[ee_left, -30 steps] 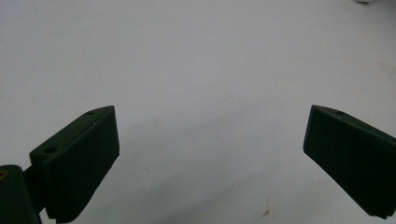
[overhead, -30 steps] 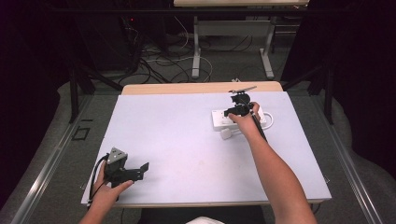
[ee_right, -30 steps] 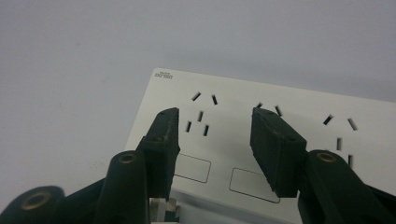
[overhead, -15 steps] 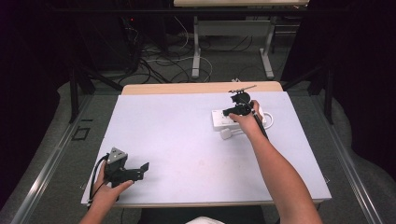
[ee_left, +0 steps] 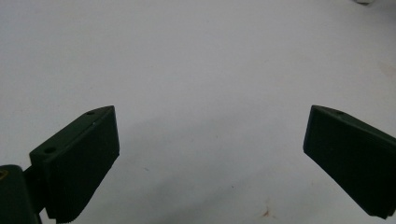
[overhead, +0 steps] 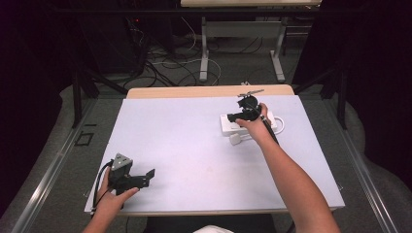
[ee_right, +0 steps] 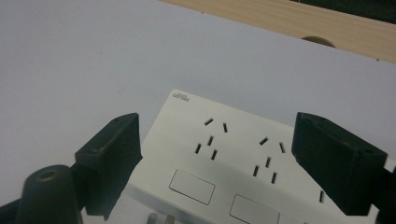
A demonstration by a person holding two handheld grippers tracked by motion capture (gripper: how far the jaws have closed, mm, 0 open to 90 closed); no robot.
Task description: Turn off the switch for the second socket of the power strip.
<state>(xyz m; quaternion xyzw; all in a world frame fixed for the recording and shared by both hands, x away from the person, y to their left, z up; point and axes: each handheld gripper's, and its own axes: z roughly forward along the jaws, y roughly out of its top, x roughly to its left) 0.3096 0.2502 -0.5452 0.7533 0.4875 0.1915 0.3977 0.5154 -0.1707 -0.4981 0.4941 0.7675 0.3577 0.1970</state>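
1. Left gripper [overhead: 145,177]: at the near left edge of the table [overhead: 184,145], held low in the person's left hand [overhead: 112,200]. Jaws spread wide, nothing between them; in the left gripper view they frame bare white surface with a few small brown specks.
2. Right forearm [overhead: 291,179]: stretched from the near right edge towards the far right of the table.
3. White plug [overhead: 235,139]: on the table just in front of the power strip; its cord is mostly hidden by the hand.
4. Right gripper [overhead: 240,116]: held in the right hand [overhead: 257,127], poised over the power strip [ee_right: 224,158]. Jaws have just been opening and stand wide, one off each side of the strip, pads clear of it.
5. Power strip: white, flat on the far right part of the table. Two socket groups and two rectangular buttons show; small grey lettering at one corner is too small to read. Its near edge is cut off in the right gripper view.
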